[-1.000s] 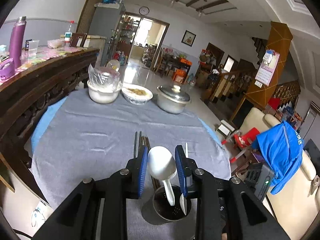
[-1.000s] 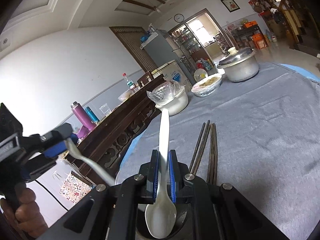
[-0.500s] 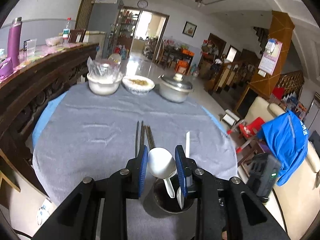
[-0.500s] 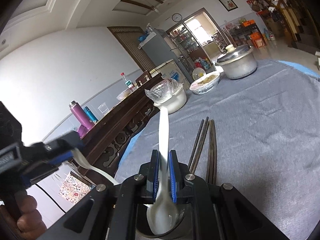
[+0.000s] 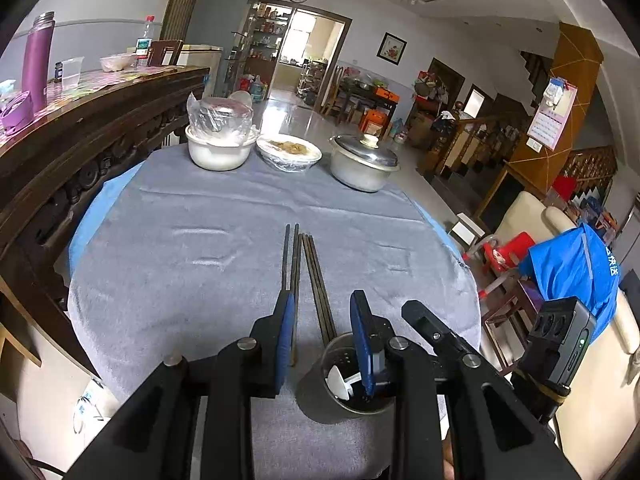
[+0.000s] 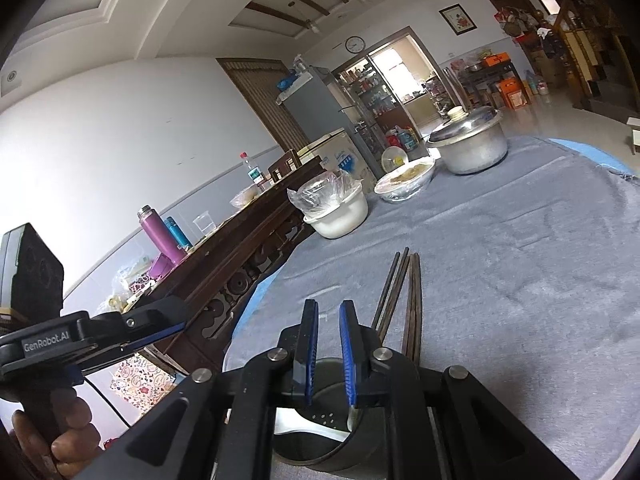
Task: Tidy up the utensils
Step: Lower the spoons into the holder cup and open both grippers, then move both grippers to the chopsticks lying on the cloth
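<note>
From the left wrist, the left tongs [image 5: 322,320] hang open and empty above the metal holder [image 5: 346,376], white spoons [image 5: 340,385] already inside, chopsticks [image 5: 304,268] left on the bench [image 5: 168,264]. From the right wrist, the right tongs [image 6: 329,336] gape empty over that holder [image 6: 320,432]; the chopsticks [image 6: 404,300] look like the remaining job.

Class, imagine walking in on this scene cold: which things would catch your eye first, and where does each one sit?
Nearest the cameras, a metal utensil cup stands at the table's near edge with white spoons inside, below the open left gripper and right gripper. Just beyond lie dark chopsticks on the grey tablecloth. At the far edge, a lidded metal pot shines beside two covered bowls.
</note>
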`<state>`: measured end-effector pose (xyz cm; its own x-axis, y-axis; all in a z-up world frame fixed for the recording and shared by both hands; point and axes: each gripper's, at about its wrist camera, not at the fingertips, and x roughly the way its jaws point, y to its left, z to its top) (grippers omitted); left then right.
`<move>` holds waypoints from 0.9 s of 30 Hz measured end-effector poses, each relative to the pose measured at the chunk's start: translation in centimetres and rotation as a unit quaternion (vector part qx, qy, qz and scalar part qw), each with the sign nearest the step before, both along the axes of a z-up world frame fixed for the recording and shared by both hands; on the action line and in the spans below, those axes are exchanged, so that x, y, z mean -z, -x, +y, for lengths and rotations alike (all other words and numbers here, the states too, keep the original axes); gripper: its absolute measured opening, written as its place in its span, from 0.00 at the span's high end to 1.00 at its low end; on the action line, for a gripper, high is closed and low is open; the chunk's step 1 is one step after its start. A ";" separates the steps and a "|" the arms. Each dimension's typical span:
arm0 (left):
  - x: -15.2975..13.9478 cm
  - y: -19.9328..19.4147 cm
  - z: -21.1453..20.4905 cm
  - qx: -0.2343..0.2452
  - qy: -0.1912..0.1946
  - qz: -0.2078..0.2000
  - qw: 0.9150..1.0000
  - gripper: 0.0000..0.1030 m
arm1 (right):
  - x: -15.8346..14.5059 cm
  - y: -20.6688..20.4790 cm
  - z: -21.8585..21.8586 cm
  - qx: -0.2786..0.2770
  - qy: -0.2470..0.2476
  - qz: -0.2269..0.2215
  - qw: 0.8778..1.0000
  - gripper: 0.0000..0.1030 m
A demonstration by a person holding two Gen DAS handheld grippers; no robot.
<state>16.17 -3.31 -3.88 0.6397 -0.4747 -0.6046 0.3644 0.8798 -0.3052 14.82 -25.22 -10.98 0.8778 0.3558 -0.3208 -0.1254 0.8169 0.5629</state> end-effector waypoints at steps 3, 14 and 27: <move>-0.1 0.6 0.0 0.002 -0.002 -0.001 1.000 0.71 | -0.4 0.2 0.2 0.001 0.010 0.005 1.000 0.86; 0.0 2.2 1.1 -0.028 -0.025 -0.009 0.999 0.47 | -3.3 2.6 2.4 0.065 0.149 0.017 0.987 0.62; 0.4 3.5 1.1 -0.038 -0.037 -0.006 0.999 0.46 | -6.2 5.3 3.9 0.117 0.252 0.015 0.960 0.59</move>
<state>12.63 -2.19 -4.30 0.6804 -0.3777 -0.6280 0.2984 0.9255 -0.2333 9.53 -21.36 -4.75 0.9021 -0.0573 -0.4277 0.1049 0.9905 0.0884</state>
